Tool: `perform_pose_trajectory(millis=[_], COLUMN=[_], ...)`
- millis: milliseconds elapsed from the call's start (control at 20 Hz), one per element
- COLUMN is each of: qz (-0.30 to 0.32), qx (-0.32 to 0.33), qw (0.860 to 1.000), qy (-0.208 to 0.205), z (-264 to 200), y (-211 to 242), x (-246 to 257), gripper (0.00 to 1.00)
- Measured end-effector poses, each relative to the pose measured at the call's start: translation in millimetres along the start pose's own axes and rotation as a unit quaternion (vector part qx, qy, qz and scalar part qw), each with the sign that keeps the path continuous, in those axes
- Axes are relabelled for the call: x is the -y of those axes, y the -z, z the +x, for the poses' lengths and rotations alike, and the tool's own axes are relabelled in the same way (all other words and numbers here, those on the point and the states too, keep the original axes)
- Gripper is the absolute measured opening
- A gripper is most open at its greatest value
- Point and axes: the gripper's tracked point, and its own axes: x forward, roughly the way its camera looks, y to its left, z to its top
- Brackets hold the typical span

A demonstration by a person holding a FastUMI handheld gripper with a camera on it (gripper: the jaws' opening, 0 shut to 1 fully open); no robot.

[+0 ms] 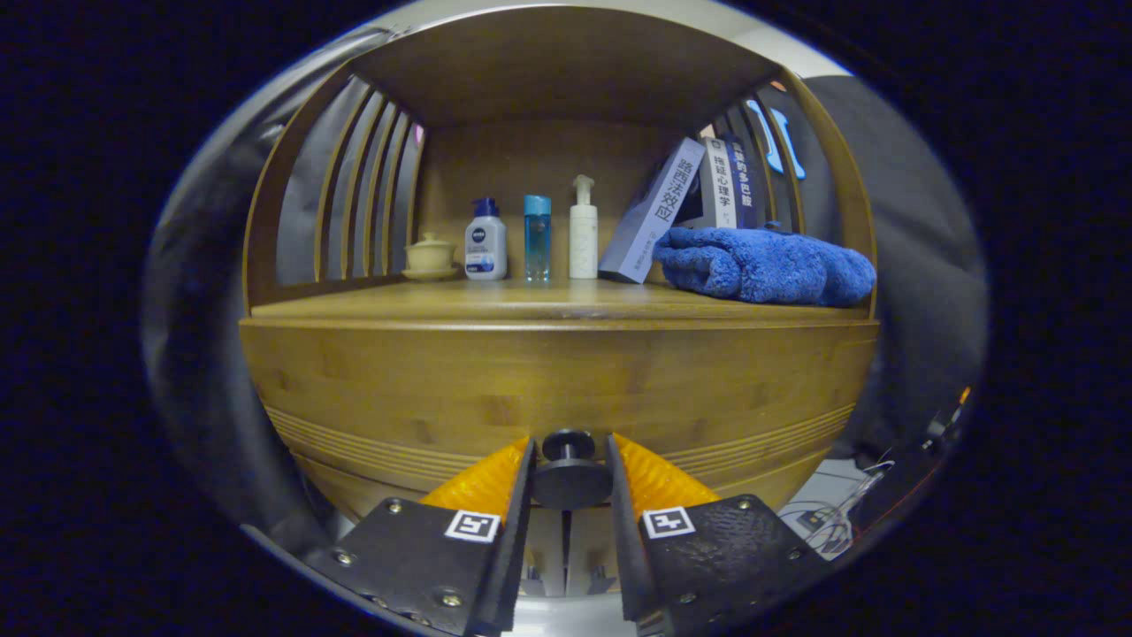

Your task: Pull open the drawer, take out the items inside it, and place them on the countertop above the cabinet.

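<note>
Gripper view. The tongs (569, 460) sit low against the front of a wooden bamboo-toned cabinet (371, 389). Their two fingers (495, 482) flank a round dark drawer knob (569, 478), which lies between them. The gap is narrow, each finger close beside the knob's disc; whether both press on it, I cannot tell. The drawer front (707, 398) with grooved lines along its lower part looks closed, flush under the counter (548, 301).

On the counter, toward the back wall: a small pale lidded teacup on a saucer (430, 257), then a white bottle with a blue cap (485, 243), a clear blue bottle (536, 237) and a white pump bottle (583, 232), standing in a row. Right of these, books (659, 212) lean on one another. A folded blue fluffy towel (765, 265) lies just beside them at the counter's right end.
</note>
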Motion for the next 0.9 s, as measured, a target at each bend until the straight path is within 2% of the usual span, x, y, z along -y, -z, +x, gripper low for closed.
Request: perform_pose_trajectory(millis=[200, 350, 450, 550, 900], qz=[0.016, 0.016, 0.016, 0.007, 0.012], qx=[0.021, 0.007, -0.005, -0.009, 0.024], qw=[1.000, 1.000, 1.000, 1.000, 0.999], qy=[-0.011, -0.017, -0.015, -0.014, -0.024], z=[-0.2, -0.3, -0.2, -5.7, -82.0], y=[-10.4, -6.1, -2.3, -2.5, -6.9], x=[0.3, 0.3, 0.3, 2.0, 4.2], gripper=[0.44, 0.45, 0.28, 0.28, 0.28])
